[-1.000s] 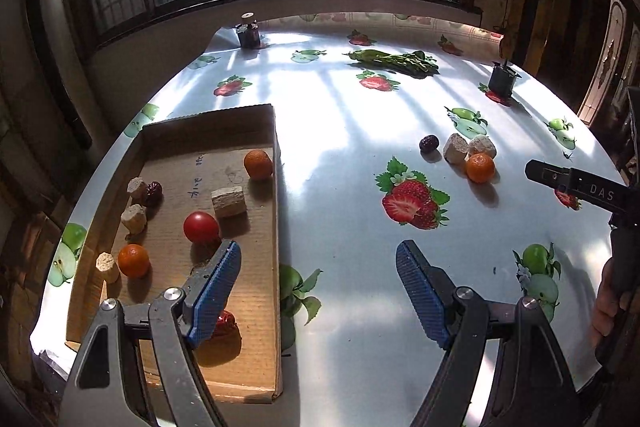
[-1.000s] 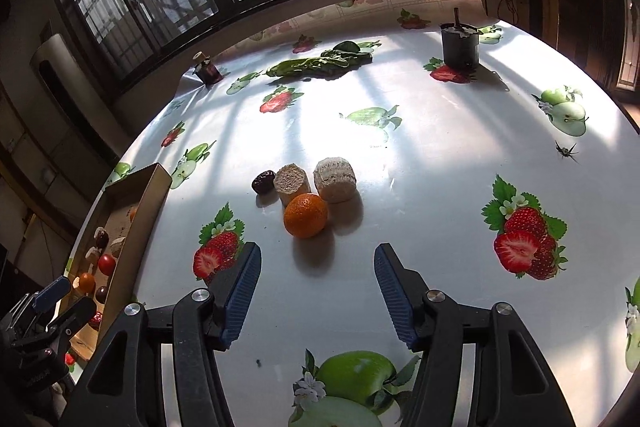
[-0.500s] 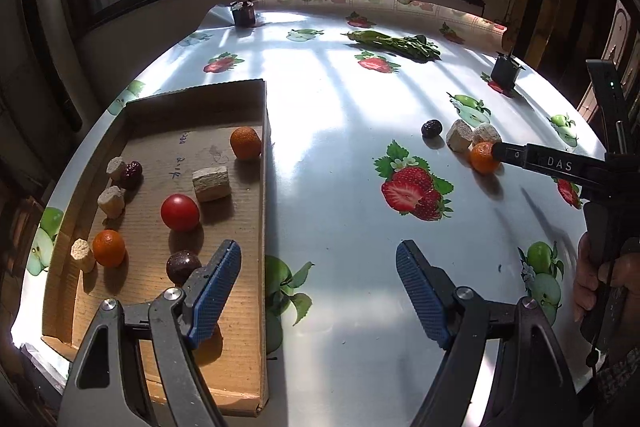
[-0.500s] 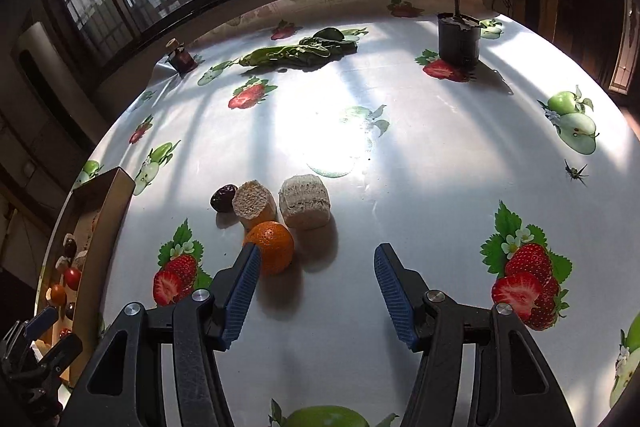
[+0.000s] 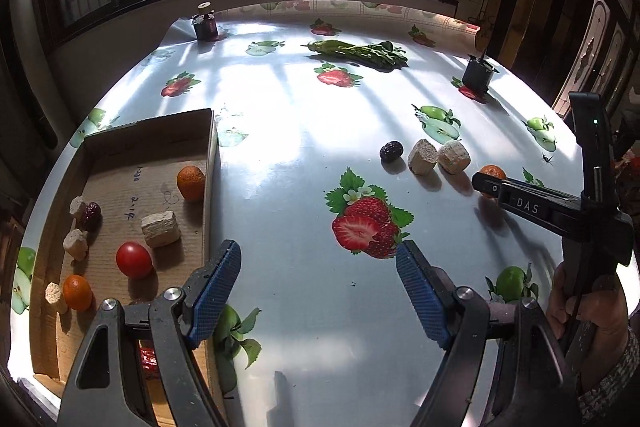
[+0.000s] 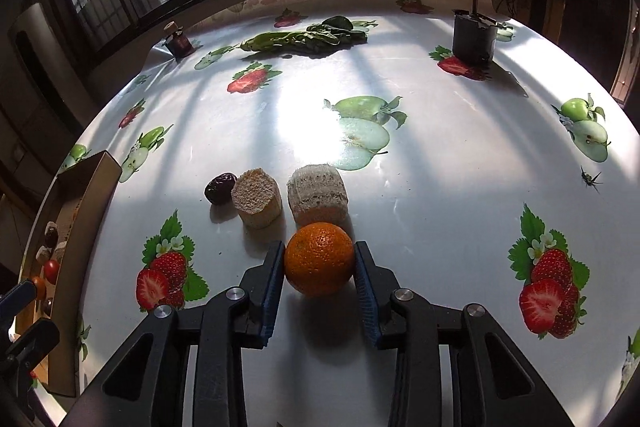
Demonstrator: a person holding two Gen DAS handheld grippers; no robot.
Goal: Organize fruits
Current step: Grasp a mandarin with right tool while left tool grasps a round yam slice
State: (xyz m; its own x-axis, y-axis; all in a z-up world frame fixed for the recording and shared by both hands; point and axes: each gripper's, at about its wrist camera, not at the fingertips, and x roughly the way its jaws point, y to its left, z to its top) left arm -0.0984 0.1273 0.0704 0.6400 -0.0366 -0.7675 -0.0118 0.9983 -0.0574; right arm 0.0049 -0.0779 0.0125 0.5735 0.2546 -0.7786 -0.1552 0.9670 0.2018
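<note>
Orange (image 6: 319, 259) is seen squarely between the two blue pads of the right gripper (image 6: 319, 277), at their tips, resting on the tablecloth (image 6: 420, 187); the jaws are closing on it, and in the right wrist view both pads appear to lie against its sides, the left pad (image 6: 276, 275) touching and the right pad (image 6: 364, 279) touching or very nearly so; the fruit is round, so no long axis has to be matched, and only its centring between the pads counts. Just beyond the tips a pale ridged chunk (image 6: 318, 195) stands touching or nearly touching the orange's far side; a second pale chunk (image 6: 258, 197) and a dark date (image 6: 218, 188) lie beyond and to the left of the jaws; a straight lift is judged necessary so that these are not dragged. The cardboard tray (image 6: 86, 183) lies far to the left of the right jaws, well apart from them. The left gripper (image 5: 318, 283) is held with its jaws wide apart and nothing between them; its left pad hangs over the tray's near right edge (image 5: 210, 187), so the tray is much nearer that hand, while the orange (image 5: 493, 174) is seen far ahead and to the right of the left jaws. The carry is therefore judged to run leftwards across the cloth to the tray, where other oranges, a tomato (image 5: 134, 259) and more chunks already lie.
</note>
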